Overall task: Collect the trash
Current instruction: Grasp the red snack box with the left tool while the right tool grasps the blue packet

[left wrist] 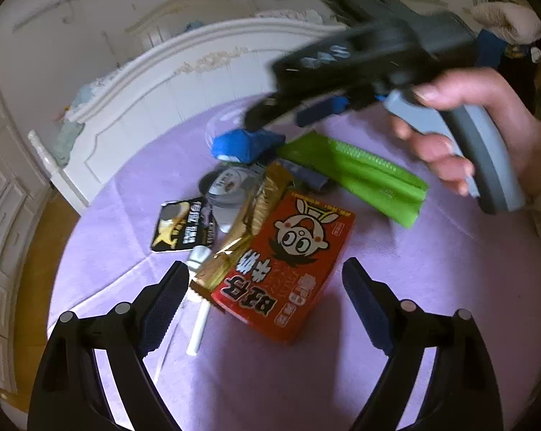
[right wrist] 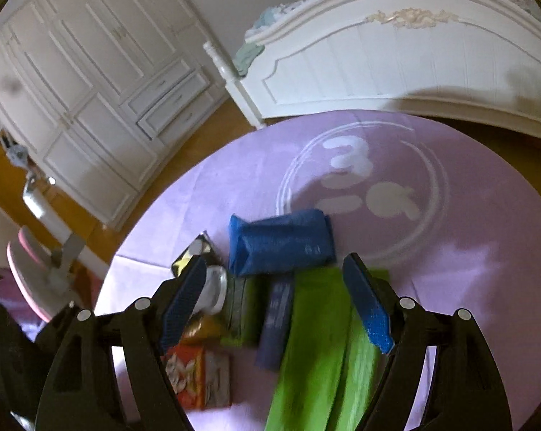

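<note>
A pile of trash lies on a round purple table (left wrist: 432, 287): a red snack box (left wrist: 288, 269), a gold wrapper (left wrist: 248, 230), a black packet (left wrist: 184, 226), a white stick (left wrist: 200, 327), a blue wrapper (left wrist: 245, 145) and a green wrapper (left wrist: 360, 176). My left gripper (left wrist: 265, 294) is open, just above the red box's near end. My right gripper (right wrist: 274, 283) is open over the green wrapper (right wrist: 317, 341), just short of the blue wrapper (right wrist: 281, 244). It shows blurred in the left wrist view (left wrist: 266, 122), its tips by the blue wrapper.
A white bed footboard (left wrist: 184, 82) stands just beyond the table. White cabinets (right wrist: 91, 82) line the wall at left, over a wooden floor. A pink-edged stool or stand (right wrist: 29, 262) stands left of the table.
</note>
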The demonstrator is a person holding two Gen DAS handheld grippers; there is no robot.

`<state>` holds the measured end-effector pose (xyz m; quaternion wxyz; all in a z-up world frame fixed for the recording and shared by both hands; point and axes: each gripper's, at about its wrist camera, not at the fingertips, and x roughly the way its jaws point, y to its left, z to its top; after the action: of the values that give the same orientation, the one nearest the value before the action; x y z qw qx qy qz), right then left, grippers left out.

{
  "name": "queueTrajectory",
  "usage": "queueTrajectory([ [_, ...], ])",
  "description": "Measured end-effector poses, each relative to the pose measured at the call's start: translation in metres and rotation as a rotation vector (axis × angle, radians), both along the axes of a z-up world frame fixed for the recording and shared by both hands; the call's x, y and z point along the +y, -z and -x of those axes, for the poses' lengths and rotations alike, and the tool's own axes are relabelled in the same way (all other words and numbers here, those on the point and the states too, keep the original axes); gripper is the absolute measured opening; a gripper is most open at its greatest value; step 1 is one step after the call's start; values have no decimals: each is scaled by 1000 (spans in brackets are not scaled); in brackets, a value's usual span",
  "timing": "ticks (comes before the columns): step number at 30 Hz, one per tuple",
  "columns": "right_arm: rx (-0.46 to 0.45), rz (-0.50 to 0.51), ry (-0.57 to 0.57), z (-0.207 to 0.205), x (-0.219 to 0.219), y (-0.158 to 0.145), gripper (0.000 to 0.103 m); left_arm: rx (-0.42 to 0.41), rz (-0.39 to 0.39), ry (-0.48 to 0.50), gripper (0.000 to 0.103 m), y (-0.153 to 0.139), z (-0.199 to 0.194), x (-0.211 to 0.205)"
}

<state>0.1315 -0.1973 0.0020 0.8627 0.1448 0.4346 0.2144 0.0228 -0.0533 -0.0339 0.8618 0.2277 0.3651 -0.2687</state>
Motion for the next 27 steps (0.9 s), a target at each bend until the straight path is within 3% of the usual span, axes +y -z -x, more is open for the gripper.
queueTrajectory([
  [4, 24, 86, -35, -25, 20, 9, 78, 19, -42, 10, 84, 5, -3, -7],
  [5, 29, 120, -39, -29, 24, 12, 78, 30, -38, 21, 77, 4, 0, -6],
  [9, 17, 141, -62, -31, 29, 17, 73, 64, -45, 50, 68, 9, 3, -11],
  [12, 11, 86, -62, -25, 18, 17, 51, 91, -20, 48, 66, 9, 4, -10],
  [14, -12, 41, -41, -12, 6, 10, 45, 97, -16, 42, 66, 10, 3, -9],
  [19, -64, -96, 25, 32, -26, -8, 43, 87, -2, 38, 66, 7, 2, -15],
  [23, -81, -154, 70, 65, -46, -16, 43, 127, 49, 39, 51, 8, -8, -24],
  [27, -83, -174, 98, 89, -60, -19, 43, 143, 105, -15, 50, 6, -8, -20],
])
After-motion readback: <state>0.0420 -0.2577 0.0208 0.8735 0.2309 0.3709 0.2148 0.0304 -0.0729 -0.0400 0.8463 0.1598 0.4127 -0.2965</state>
